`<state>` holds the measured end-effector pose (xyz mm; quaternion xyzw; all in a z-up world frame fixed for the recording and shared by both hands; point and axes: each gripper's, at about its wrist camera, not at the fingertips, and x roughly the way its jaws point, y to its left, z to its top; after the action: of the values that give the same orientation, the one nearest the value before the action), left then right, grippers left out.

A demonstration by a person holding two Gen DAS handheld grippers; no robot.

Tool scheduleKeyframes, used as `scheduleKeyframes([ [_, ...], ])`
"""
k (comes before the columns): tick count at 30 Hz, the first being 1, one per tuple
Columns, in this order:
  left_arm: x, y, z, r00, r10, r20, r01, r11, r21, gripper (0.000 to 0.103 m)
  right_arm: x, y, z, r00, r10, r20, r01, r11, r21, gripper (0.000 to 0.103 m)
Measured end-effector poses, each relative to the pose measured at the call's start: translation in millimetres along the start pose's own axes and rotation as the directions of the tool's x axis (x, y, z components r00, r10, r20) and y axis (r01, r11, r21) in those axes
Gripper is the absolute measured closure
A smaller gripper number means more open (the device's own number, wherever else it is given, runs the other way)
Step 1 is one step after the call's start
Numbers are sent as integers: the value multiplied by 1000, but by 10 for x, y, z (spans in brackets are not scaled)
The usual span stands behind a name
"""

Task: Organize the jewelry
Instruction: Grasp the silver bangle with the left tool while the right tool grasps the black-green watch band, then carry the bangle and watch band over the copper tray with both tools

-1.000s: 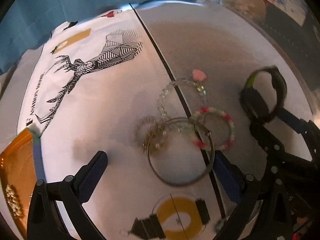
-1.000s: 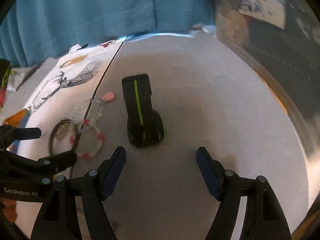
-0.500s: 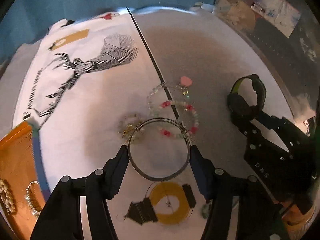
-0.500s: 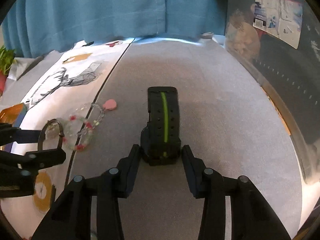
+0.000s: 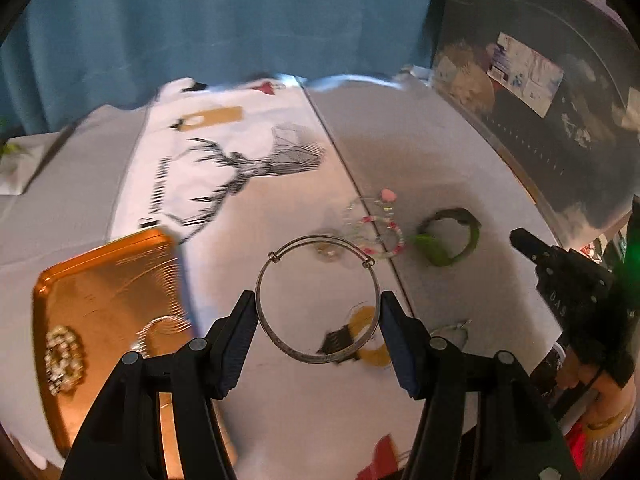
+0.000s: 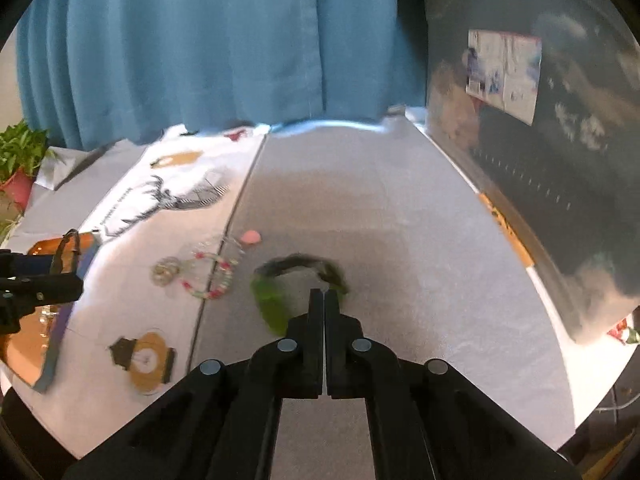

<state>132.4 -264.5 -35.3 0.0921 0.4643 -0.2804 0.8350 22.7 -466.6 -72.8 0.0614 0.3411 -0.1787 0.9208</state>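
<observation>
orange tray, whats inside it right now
Inside the orange tray lie a beaded bracelet and a thin ring-like piece. The left hand-held gripper hides the tray's near corner.

Left gripper [image 5: 318, 312] has clamped its pads onto the metal bangle [image 5: 317, 300] and it's up off the cloth now, clear of the beaded bracelets [image 5: 376, 236] it lay among a second ago, with the orange tray [image 5: 108, 280] swinging into fuller view beneath. Over on the right, the right gripper [image 6: 323, 300] closed in around the black-and-green watch [image 6: 298, 280], and the jaws have snapped fully together; the watch has slipped out, tipped over, blurred, lying just ahead of the tips.
</observation>
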Motion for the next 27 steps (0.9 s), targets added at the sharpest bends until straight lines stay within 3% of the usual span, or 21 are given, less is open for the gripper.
scheduleKeyframes([
  [7, -148, 233, -140, 1000, 12, 13, -12, 999, -39, 46, -47, -151, -67, 1000, -24, -10, 25, 995, 97, 100],
  [10, -87, 277, -147, 1000, 18, 2, -18, 999, -50, 46, 0, -118, -130, 997, 49, -60, -41, 992, 123, 95],
  [12, -15, 320, -133, 1000, 20, -9, -20, 998, -63, 46, 85, -3, -154, 991, 79, -106, -68, 993, 97, 77],
  [13, 17, 332, -125, 1000, 22, -12, -22, 998, -66, 46, 135, 72, -170, 988, 86, -126, -77, 994, 78, 52],
  [14, 64, 353, -114, 999, 26, -18, -28, 997, -68, 46, 195, 171, -189, 984, 99, -146, -92, 995, 49, 38],
  [17, 175, 398, -103, 999, 38, -33, -40, 997, -68, 46, 333, 469, -235, 975, 144, -170, -152, 988, -34, 35],
  [21, 334, 449, -62, 997, 54, -53, -57, 996, -66, 46, 599, 825, -234, 972, 112, -208, -142, 981, -133, 35],
  [27, 482, 469, -8, 996, 56, -69, -60, 997, -55, 46, 881, 958, -93, 971, 130, -200, -159, 977, -139, 38],
])
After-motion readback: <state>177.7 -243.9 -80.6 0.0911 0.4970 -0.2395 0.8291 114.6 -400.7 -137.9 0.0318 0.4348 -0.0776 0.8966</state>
